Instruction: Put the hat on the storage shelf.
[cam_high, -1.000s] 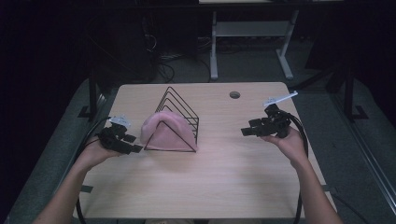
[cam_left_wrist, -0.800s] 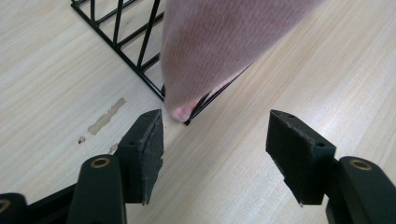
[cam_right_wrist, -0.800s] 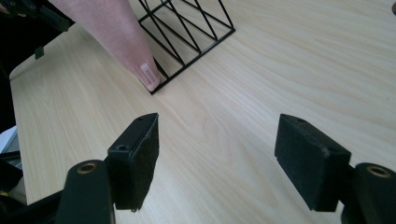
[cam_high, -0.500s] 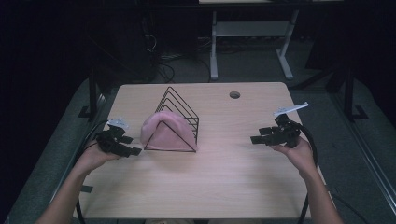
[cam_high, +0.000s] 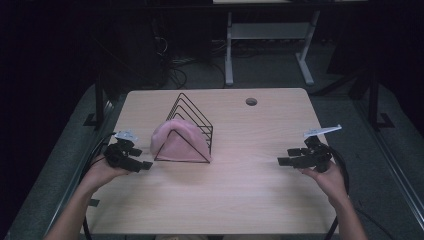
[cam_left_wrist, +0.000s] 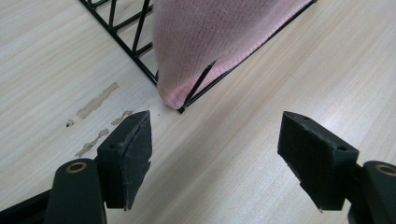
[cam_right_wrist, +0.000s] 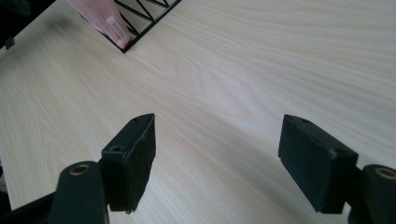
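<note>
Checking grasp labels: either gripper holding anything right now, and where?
Nothing held. Left gripper is open, short of the pink knit cloth on the wire rack. Right gripper is open over bare table.

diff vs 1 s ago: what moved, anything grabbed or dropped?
The right gripper pulled back toward the person and right, away from the black wire rack. The left gripper eased slightly back from the pink knitted cloth. Both are open, holding nothing. Rack and cloth stayed put.
</note>
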